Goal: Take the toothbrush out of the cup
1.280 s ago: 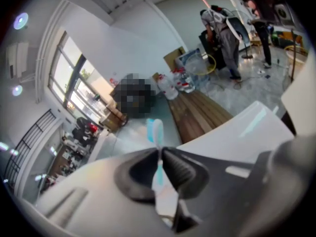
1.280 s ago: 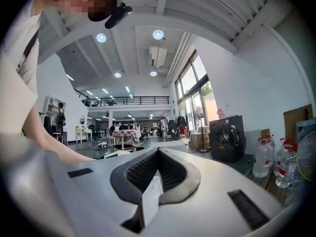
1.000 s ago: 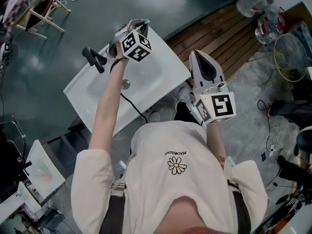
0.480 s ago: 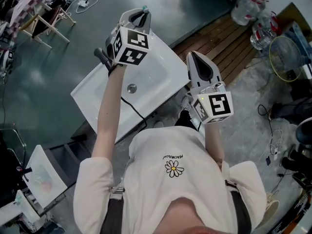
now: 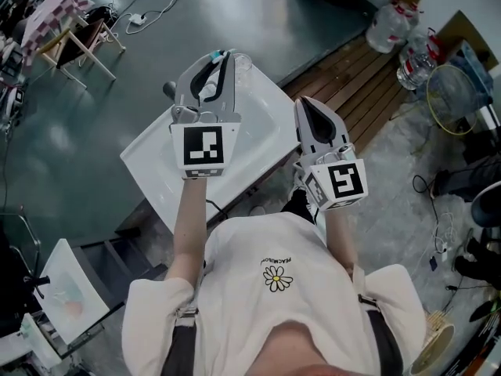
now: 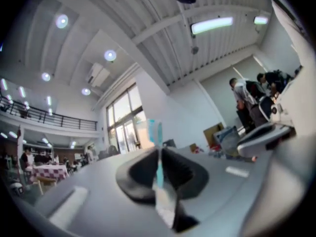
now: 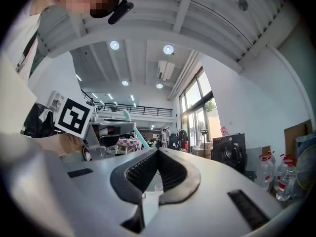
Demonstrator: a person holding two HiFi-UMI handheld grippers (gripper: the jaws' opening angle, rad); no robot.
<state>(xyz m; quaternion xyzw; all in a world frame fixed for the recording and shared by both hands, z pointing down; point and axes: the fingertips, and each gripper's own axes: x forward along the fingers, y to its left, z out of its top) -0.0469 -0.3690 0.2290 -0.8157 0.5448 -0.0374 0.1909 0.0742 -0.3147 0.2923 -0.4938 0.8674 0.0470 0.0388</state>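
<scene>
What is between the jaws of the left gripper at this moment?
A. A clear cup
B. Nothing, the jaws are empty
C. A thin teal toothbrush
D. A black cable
C: in the left gripper view the left gripper has its pads closed on the handle of the toothbrush, whose teal and white head stands up above the jaws.

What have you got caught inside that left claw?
A thin teal plastic toothbrush, pinched between the black pads of the left claw; its head pokes past the tips. The handle's lower end is hidden behind the claw's body.
</scene>
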